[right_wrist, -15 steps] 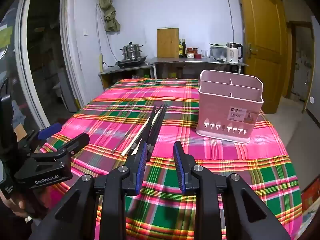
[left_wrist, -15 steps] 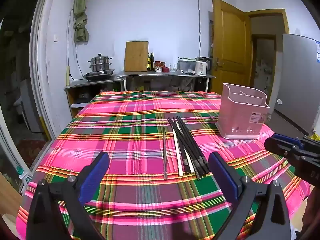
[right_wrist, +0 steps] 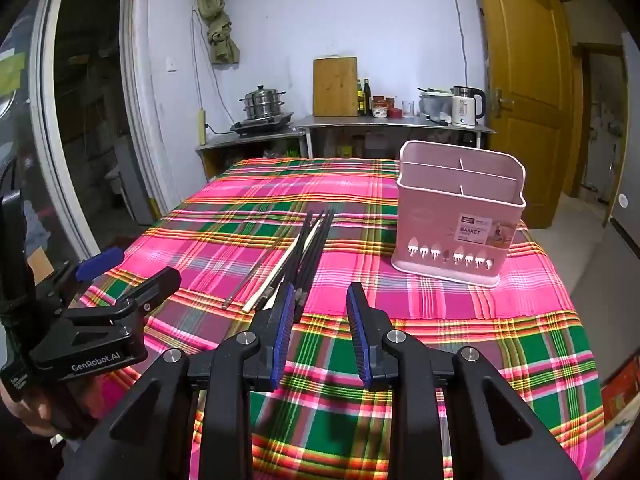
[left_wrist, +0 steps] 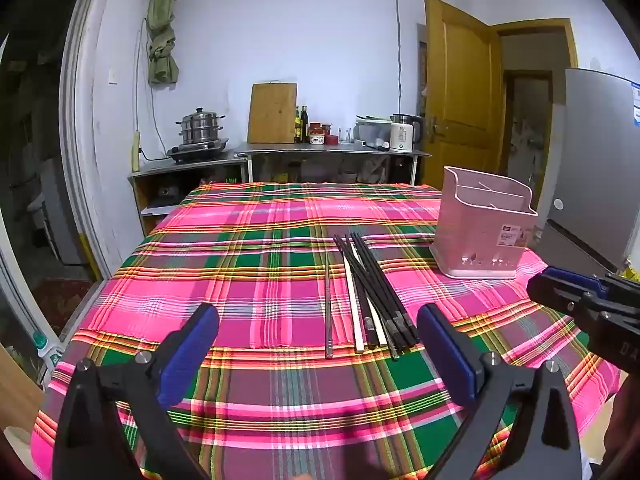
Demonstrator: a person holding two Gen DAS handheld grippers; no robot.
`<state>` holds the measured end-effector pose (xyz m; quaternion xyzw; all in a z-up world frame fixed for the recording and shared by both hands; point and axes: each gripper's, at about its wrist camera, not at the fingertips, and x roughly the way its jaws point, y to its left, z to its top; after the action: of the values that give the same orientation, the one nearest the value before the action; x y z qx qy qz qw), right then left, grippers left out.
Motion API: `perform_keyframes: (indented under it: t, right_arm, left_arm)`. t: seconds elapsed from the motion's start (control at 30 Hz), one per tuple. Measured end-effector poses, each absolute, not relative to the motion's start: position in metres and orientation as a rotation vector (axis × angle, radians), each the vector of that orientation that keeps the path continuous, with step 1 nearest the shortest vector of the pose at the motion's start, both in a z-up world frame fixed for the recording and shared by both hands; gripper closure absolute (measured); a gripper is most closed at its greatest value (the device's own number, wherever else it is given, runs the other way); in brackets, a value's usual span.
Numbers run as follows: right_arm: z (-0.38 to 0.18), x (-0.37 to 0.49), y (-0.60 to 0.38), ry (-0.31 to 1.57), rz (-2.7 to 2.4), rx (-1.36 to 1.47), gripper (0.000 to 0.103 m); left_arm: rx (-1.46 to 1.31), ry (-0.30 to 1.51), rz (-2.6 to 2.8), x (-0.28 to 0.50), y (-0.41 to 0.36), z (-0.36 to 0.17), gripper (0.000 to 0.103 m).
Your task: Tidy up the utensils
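Several chopsticks, black, one white and one metal, lie side by side on the plaid tablecloth; they also show in the right wrist view. A pink utensil basket with empty compartments stands upright to their right, and it shows in the right wrist view. My left gripper is wide open and empty, just short of the chopsticks' near ends. My right gripper is open with a narrower gap, empty, above the cloth just right of the chopsticks' near ends.
The table's near edge is below my grippers. Behind the table stands a counter with a kettle, bottles, a cutting board and a steamer pot. A wooden door and a grey fridge are at the right.
My right gripper's jaws have opened a little wider. Both grippers have stayed almost in place.
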<state>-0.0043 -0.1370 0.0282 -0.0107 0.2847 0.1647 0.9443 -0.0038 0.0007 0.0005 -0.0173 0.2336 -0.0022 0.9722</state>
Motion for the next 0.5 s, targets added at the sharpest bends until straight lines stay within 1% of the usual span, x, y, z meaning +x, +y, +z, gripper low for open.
perform_keyframes:
  t: [0.5]
  right_arm:
    - [0.029,-0.0054,-0.1376,0.582,0.334,-0.021,0.075]
  left_arm:
    - [-0.034,0.474,-0.011,-0.005,-0.0052,0.0038,0.002]
